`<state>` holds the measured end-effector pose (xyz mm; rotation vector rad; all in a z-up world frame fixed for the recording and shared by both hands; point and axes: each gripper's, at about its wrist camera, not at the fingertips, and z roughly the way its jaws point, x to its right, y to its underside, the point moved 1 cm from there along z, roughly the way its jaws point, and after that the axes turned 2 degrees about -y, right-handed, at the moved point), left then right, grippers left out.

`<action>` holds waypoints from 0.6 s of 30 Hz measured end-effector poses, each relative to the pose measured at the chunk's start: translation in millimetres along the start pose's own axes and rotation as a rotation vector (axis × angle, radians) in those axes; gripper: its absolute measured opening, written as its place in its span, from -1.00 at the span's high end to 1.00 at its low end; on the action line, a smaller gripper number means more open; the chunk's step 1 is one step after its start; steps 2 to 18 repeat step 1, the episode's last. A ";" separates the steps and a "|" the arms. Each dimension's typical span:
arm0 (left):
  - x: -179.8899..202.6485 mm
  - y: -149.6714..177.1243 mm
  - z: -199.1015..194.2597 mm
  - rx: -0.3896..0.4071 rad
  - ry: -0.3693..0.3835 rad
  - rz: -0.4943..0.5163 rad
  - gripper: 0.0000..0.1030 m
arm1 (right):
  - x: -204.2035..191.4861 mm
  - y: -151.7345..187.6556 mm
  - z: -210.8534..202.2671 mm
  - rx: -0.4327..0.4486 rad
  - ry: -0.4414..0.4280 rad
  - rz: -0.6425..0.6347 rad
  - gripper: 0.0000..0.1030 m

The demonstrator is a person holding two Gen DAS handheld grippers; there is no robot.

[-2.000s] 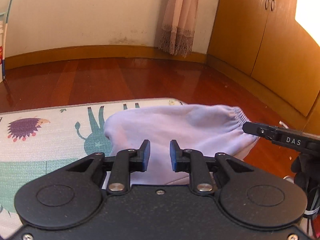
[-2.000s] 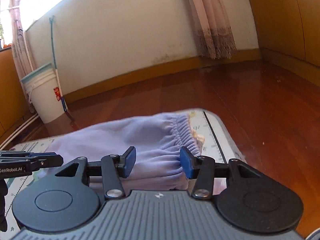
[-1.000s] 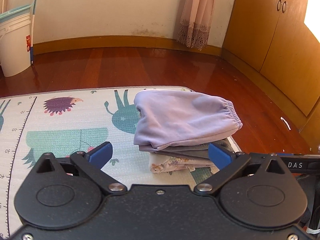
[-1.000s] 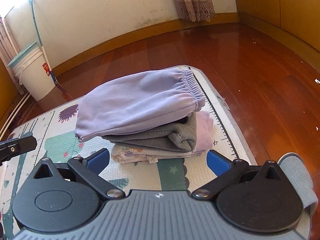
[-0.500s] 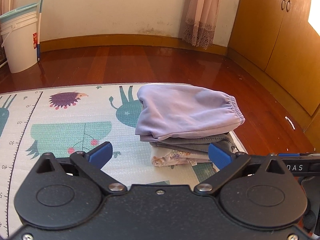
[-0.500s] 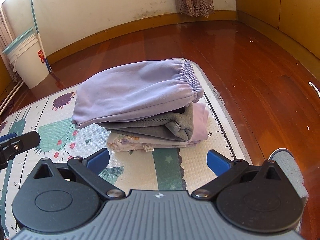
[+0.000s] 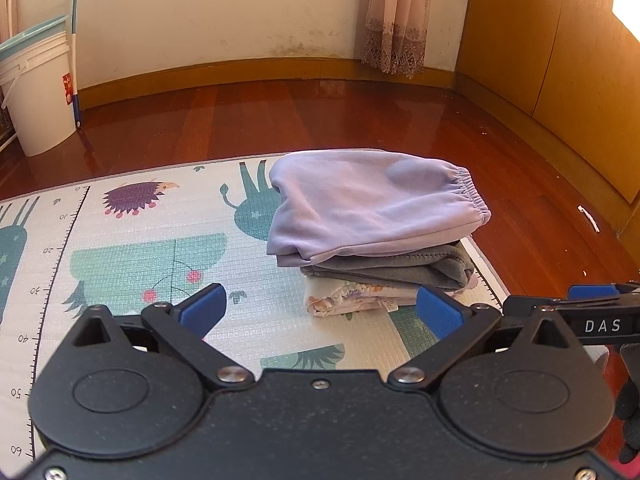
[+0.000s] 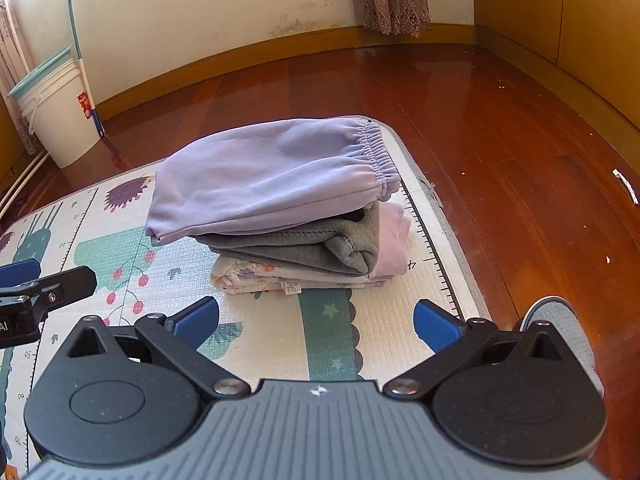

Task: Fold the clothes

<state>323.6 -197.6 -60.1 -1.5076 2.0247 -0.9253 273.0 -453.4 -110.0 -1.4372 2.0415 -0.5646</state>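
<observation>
A stack of folded clothes rests near the right end of a patterned play mat (image 7: 132,264) (image 8: 400,332). On top lies a folded lilac garment (image 7: 372,208) (image 8: 272,176) with an elastic waistband. Under it are a grey garment (image 7: 400,270) (image 8: 304,248) and a pale floral one (image 7: 352,300) (image 8: 260,278). My left gripper (image 7: 320,312) is open, empty, short of the stack. My right gripper (image 8: 316,322) is open too, nothing between its fingers, also short of the stack. Each gripper's tip shows at the edge of the other's view.
A white bucket (image 7: 36,92) (image 8: 56,116) with a mop handle stands by the far wall at the left. Red wooden floor surrounds the mat. A wooden cabinet (image 7: 540,40) lines the right side, and a curtain (image 7: 396,16) hangs in the corner. A slipper toe (image 8: 568,336) is near the mat's right edge.
Two seconds ago both grippers were nearly shut around the lilac garment. They have since opened wide, let it go on the stack, and drawn back and up.
</observation>
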 end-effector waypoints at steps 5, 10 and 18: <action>0.7 0.8 -1.6 0.006 -0.004 -0.002 -0.99 | 0.8 0.6 -2.7 0.001 -0.001 0.000 -1.00; 0.7 0.8 -1.6 0.006 -0.004 -0.002 -0.99 | 0.8 0.6 -2.7 0.001 -0.001 0.000 -1.00; 0.7 0.8 -1.6 0.006 -0.004 -0.002 -0.99 | 0.8 0.6 -2.7 0.001 -0.001 0.000 -1.00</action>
